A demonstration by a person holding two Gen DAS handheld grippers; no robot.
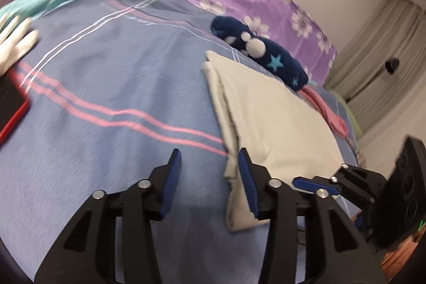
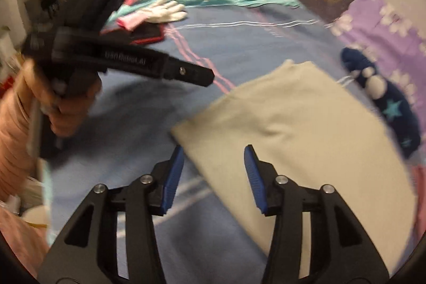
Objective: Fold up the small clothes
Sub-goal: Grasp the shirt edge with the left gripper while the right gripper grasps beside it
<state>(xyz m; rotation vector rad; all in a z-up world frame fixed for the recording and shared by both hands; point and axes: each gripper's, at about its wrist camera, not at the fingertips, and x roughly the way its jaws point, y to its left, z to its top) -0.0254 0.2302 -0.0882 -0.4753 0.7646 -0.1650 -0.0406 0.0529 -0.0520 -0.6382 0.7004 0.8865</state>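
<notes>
Left wrist view shows the left gripper (image 1: 210,177) with its blue pads spread apart and nothing pinched between them; bare blue bedspread (image 1: 111,103) fills the gap. The folded cream garment (image 1: 271,119) lies ahead and to the right of this claw, and its near layered edge runs down just behind the right-hand pad, close enough that I cannot tell whether the two touch. Beyond the cream garment, further from the claw, sits a navy star-print piece (image 1: 266,55), with a pink cloth (image 1: 327,108) poking out beside it.

In the right wrist view the right gripper (image 2: 214,172) is also spread and holds nothing. The cream garment (image 2: 293,129) reaches from between its pads away to the upper right, with one corner lying just ahead of the left-hand pad. The person's hand (image 2: 66,108) carries the other tool off to this claw's left.

My judgement is that the main risk sits at the stacked edge by the left claw. If that pad drags sideways or lifts while brushing the layers, it could peel the top ply and undo the fold. The right claw, hovering over the garment's corner, could snag or crumple it if it drops or closes carelessly. A grab taking only one layer would spoil the shape. Both frames are blurred, so exact contact is uncertain.
</notes>
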